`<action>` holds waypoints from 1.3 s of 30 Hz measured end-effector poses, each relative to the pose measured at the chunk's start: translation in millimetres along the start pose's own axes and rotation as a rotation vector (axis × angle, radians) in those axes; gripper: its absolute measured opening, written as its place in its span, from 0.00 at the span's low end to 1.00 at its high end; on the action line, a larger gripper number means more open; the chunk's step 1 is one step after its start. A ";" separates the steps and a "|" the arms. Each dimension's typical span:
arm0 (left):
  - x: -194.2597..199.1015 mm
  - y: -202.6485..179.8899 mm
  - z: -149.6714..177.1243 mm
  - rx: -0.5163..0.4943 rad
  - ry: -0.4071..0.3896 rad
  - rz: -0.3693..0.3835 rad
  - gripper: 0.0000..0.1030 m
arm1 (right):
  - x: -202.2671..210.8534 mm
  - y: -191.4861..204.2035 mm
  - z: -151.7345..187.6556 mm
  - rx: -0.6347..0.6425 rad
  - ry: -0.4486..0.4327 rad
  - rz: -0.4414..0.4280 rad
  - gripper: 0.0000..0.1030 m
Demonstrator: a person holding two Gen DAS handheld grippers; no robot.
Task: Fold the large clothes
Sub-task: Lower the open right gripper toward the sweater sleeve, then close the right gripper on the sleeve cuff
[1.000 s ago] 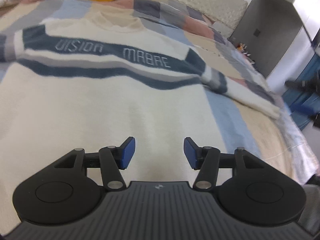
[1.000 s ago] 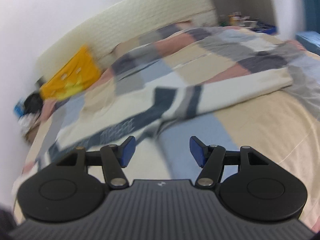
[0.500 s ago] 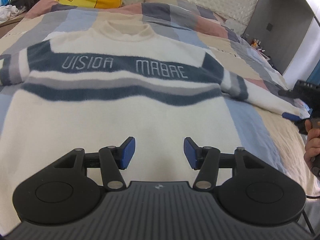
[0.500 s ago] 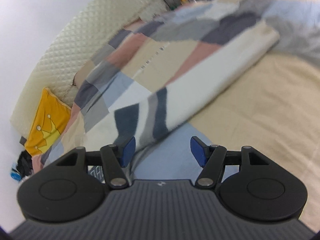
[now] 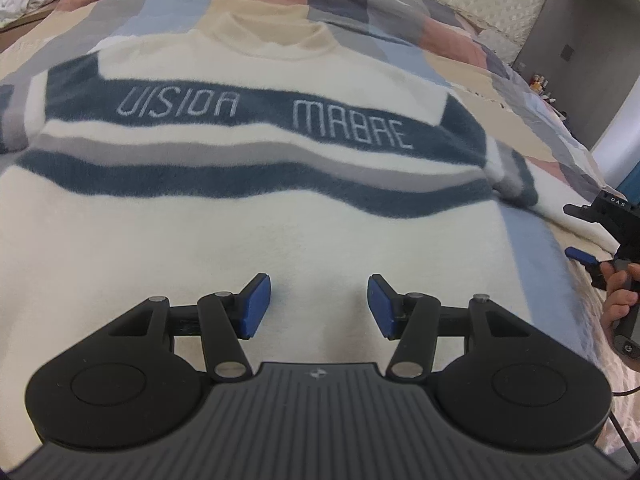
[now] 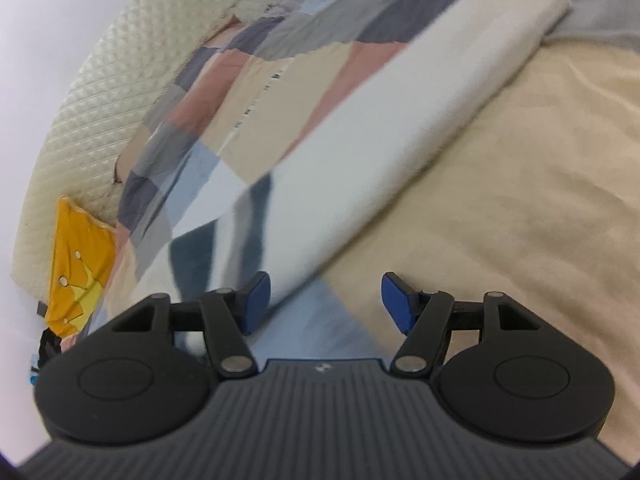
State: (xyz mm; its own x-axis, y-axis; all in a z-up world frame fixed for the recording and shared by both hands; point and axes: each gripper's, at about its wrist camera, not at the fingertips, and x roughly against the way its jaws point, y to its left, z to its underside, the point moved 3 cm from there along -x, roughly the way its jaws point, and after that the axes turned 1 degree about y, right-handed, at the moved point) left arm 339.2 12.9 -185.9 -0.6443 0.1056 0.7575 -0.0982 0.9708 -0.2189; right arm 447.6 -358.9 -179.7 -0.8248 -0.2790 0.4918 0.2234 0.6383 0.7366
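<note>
A cream sweater [image 5: 256,236] with dark blue and grey stripes and the words "VISION MABRE" lies flat, front up, on the bed, collar far from me. My left gripper [image 5: 318,306] is open and empty, low over the sweater's lower body. The sweater's right sleeve [image 6: 384,148] stretches out diagonally across the bed in the right wrist view. My right gripper [image 6: 324,306] is open and empty, just above the sleeve near the shoulder. The right gripper also shows in the left wrist view [image 5: 600,236], at the sleeve's far end side, held by a hand.
A patchwork quilt [image 5: 460,76] covers the bed. A yellow crown pillow [image 6: 80,264] leans on the quilted headboard [image 6: 132,80]. A grey cabinet [image 5: 580,52] stands at the bed's right. Beige bedding [image 6: 540,184] lies beside the sleeve.
My left gripper has moved closer over the sweater's body. My right gripper has swung and dropped toward the sleeve. Both stay open.
</note>
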 end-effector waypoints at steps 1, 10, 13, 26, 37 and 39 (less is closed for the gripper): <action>-1.9 0.2 0.9 0.000 0.002 -0.005 0.58 | -4.1 -4.0 0.8 -0.014 0.000 -0.012 0.71; -8.2 0.0 4.2 0.009 -0.003 -0.020 0.58 | -15.6 -32.4 -21.2 -0.185 -0.081 -0.148 0.71; -8.7 0.1 4.6 0.011 -0.003 -0.022 0.58 | -17.7 -47.7 -32.6 -0.250 -0.128 -0.187 0.71; -16.6 1.1 1.1 0.005 0.016 -0.036 0.59 | -22.8 -83.2 -95.2 -0.403 -0.250 -0.257 0.69; -26.8 -9.1 0.8 -0.053 0.054 -0.114 0.59 | -34.2 -116.3 -134.2 -0.412 -0.277 -0.100 0.09; -29.8 -6.9 0.2 -0.042 0.070 -0.116 0.60 | -34.3 -114.4 -139.4 -0.391 -0.284 -0.091 0.09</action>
State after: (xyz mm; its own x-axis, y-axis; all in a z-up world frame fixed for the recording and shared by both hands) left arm 358.9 3.1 -207.1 -0.5756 0.0056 0.8177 -0.1365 0.9853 -0.1028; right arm 522.8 -522.4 -216.2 -0.9468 -0.0802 0.3116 0.2773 0.2879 0.9166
